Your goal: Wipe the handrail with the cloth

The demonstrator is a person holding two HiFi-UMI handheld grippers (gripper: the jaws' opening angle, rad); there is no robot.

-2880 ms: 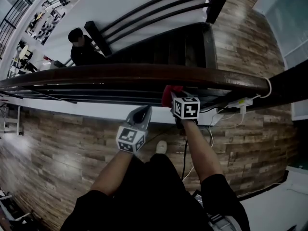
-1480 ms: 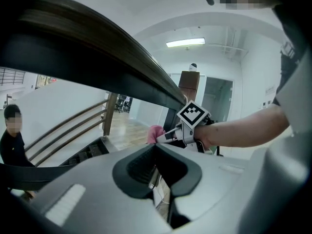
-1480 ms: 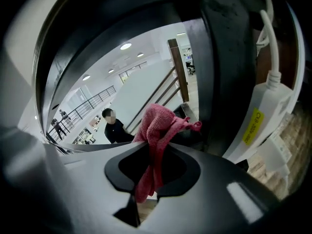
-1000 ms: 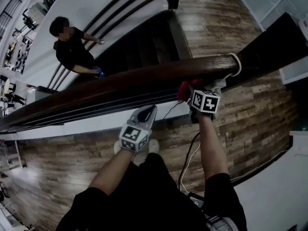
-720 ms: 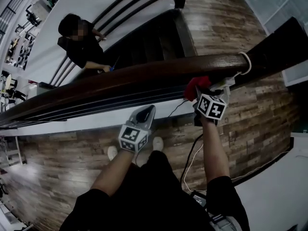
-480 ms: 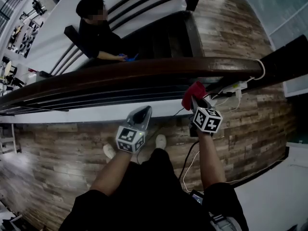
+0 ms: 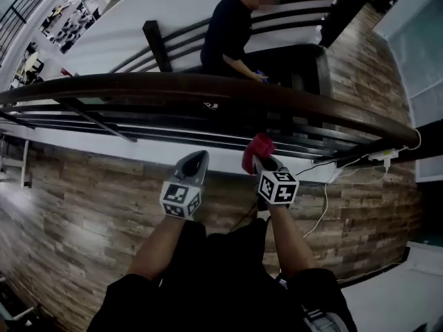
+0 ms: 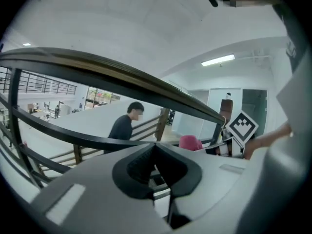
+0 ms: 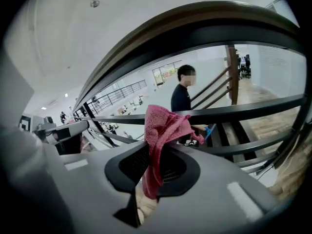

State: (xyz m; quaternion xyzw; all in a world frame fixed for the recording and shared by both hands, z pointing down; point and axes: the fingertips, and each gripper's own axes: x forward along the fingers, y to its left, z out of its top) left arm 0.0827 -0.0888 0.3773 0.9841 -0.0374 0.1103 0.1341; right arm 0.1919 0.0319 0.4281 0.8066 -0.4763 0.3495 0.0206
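Left gripper [image 7: 196,159]: low on the near side of the handrail [image 7: 208,87], clear of it. Fingers pressed together, nothing between them. Left gripper view agrees [image 8: 156,147]: tips meet, empty. Its cube faces carry black-and-white square marker patterns

Handrail: dark wood top rail, runs from the left edge of the head view and curves down to the right. Thin dark bars [image 7: 173,126] run under it. In the left gripper view it arcs overhead [image 8: 122,77]

Person [image 7: 232,26] in a dark top on the stairs [image 7: 291,64] beyond the railing, top centre, something blue [image 7: 260,77] at the hands. Also seen through the bars in the right gripper view [image 9: 183,94]

Right gripper [image 7: 259,161]: just right of the left one, same kind of marker cube. Fingers clamped on the cloth [image 7: 259,146], which is red-pink, bunched, and sticks up past the tips. Right gripper view [image 9: 153,152]: cloth [image 9: 163,126] pinched between the fingers, loose end flopped over to the right. Cloth sits below the top rail [image 9: 195,28] and apart from it. In the head view it overlaps the lower bars; can't tell if it touches them

Far right: white power strip [image 7: 383,155] by the rail's low end, white cable [image 7: 325,196] trailing from it over the wood floor [image 7: 83,206]
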